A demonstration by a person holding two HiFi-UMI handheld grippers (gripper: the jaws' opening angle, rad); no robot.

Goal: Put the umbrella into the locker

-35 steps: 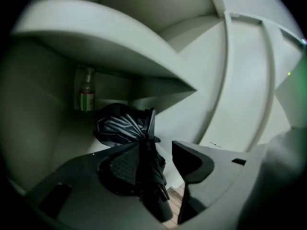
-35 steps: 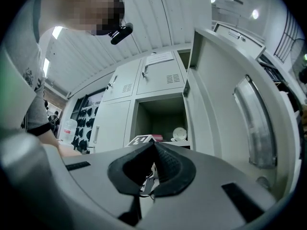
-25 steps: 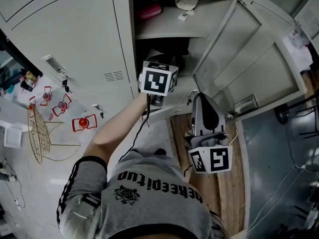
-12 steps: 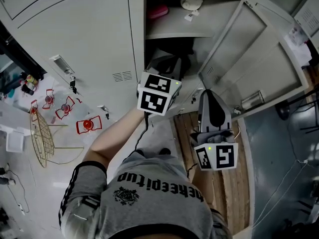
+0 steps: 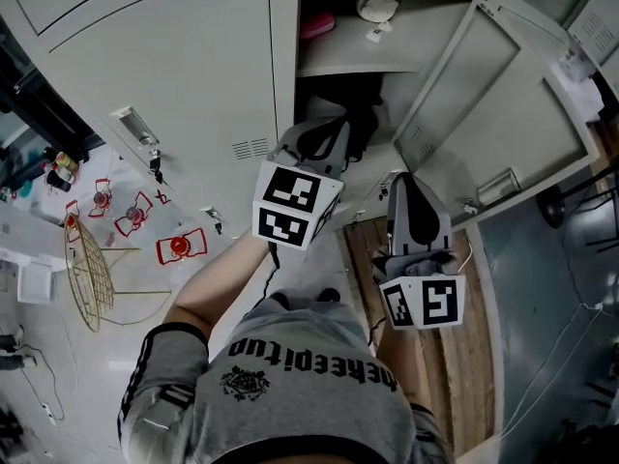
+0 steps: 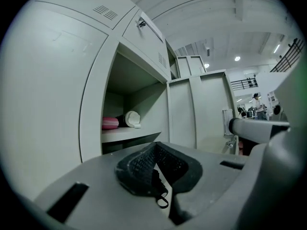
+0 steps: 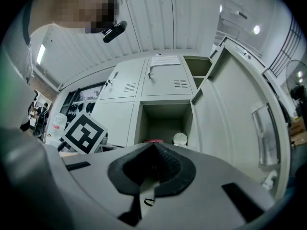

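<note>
Umbrella (image 6: 109, 123) — pink, compact (lying flat)

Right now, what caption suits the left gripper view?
Shut left gripper faces open grey metal locker shelving a pink roll.

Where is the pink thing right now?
In the head view, the pink thing lies at the left end of the shelf inside the open locker, beside a white round object.

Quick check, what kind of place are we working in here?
Probably a locker area inside a large workshop or hall: a bank of grey metal lockers, one with its door open, and beyond them a high ceiling with lights and a raised railing.
</note>
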